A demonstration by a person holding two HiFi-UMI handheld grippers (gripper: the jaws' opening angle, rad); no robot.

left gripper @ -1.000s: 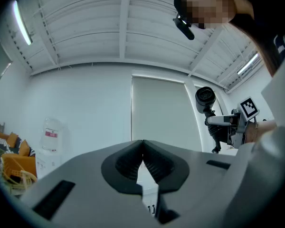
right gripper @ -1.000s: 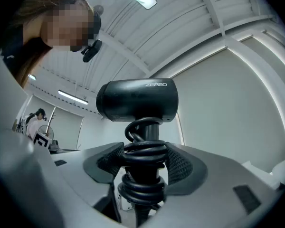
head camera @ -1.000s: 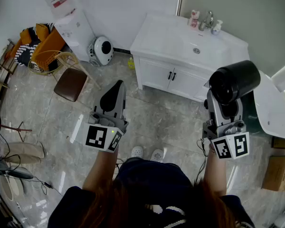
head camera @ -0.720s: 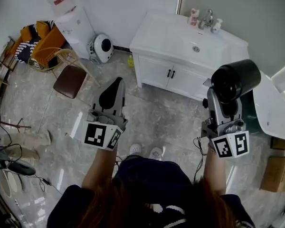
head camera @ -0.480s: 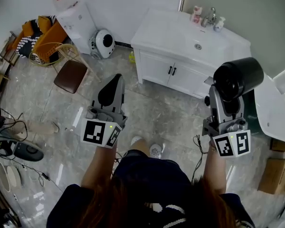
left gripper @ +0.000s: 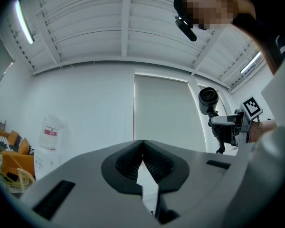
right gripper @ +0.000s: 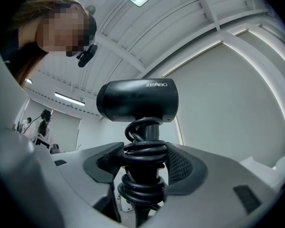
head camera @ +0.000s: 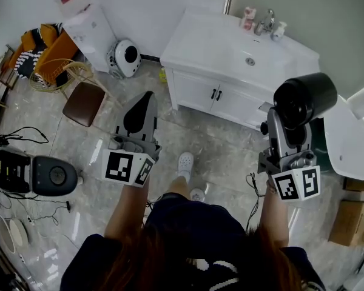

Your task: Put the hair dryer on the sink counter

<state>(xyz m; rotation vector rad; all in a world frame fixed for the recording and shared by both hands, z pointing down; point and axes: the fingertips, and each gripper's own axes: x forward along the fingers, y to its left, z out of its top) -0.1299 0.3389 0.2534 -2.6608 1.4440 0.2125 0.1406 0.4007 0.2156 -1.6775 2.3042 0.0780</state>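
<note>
A black hair dryer [head camera: 304,99] stands upright in my right gripper [head camera: 286,129], barrel on top. In the right gripper view its handle, wound with black cord [right gripper: 143,172], sits between the ribbed pads [right gripper: 179,165], which press on it; the barrel [right gripper: 137,101] rises above. The white sink counter [head camera: 209,44] with its basin and faucet [head camera: 266,23] lies ahead, beyond both grippers. My left gripper [head camera: 141,115] is held over the floor to the left, jaws shut and empty; in the left gripper view its pads [left gripper: 142,158] meet.
The white cabinet [head camera: 221,99] under the counter has two doors. Small bottles [head camera: 249,20] stand by the faucet. A brown chair [head camera: 82,107], a water dispenser [head camera: 88,26] and a round white device [head camera: 126,56] are at the left. A black machine [head camera: 33,173] lies on the floor. Cardboard boxes [head camera: 355,220] sit right.
The view has shifted; the counter sits a little further left. A black machine has come into view on the floor at left. Both grippers keep their pose, dryer still held.
</note>
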